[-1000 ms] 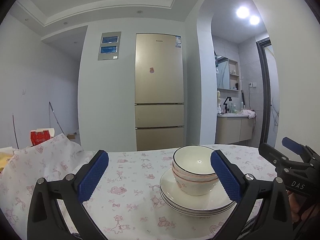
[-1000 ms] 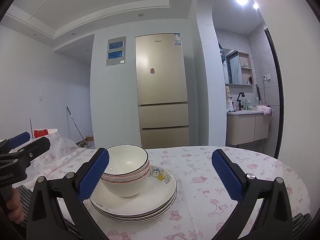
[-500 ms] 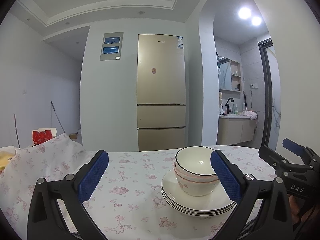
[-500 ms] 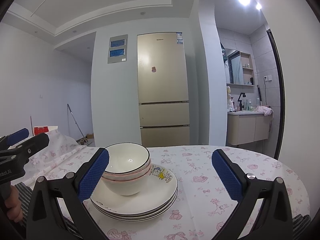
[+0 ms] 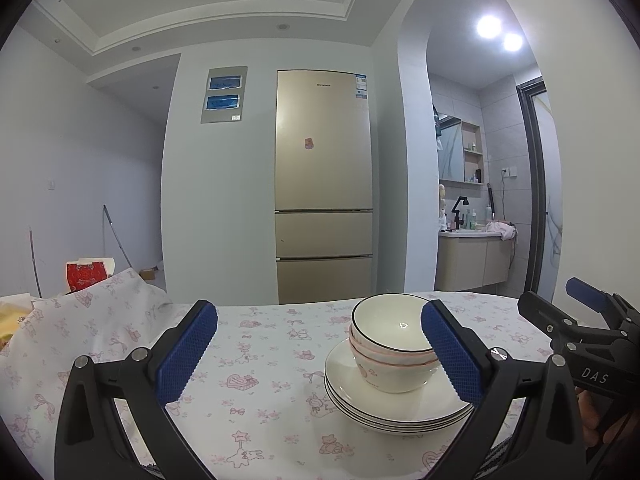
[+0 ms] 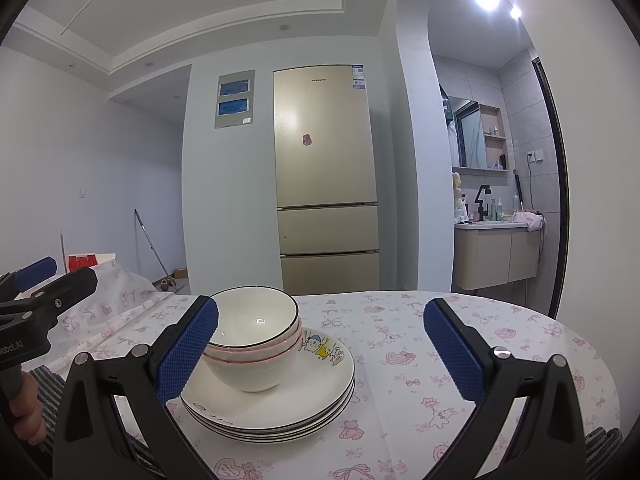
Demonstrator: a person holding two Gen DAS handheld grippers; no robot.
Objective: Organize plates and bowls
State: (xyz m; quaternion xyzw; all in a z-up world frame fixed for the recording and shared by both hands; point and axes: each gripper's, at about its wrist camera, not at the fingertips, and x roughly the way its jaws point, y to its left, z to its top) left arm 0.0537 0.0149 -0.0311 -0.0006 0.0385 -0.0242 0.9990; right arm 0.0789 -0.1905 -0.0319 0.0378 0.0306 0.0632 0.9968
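Little had shifted in the past second: both claws only drew back a touch and rose slightly. The left claw [image 5: 318, 346] stood wide open and empty, with the bowls [image 5: 394, 350] ahead, toward its right finger. The right claw [image 6: 320, 348] was likewise open and empty, the same bowls by its left finger. Nested bowls sat on the stacked plates [image 6: 280, 404], so the sorting looked finished, with only withdrawal perhaps remaining. The table [image 6: 460, 340] offered open cloth right of the stack; its rounded edge lay beyond the right claw's right finger.
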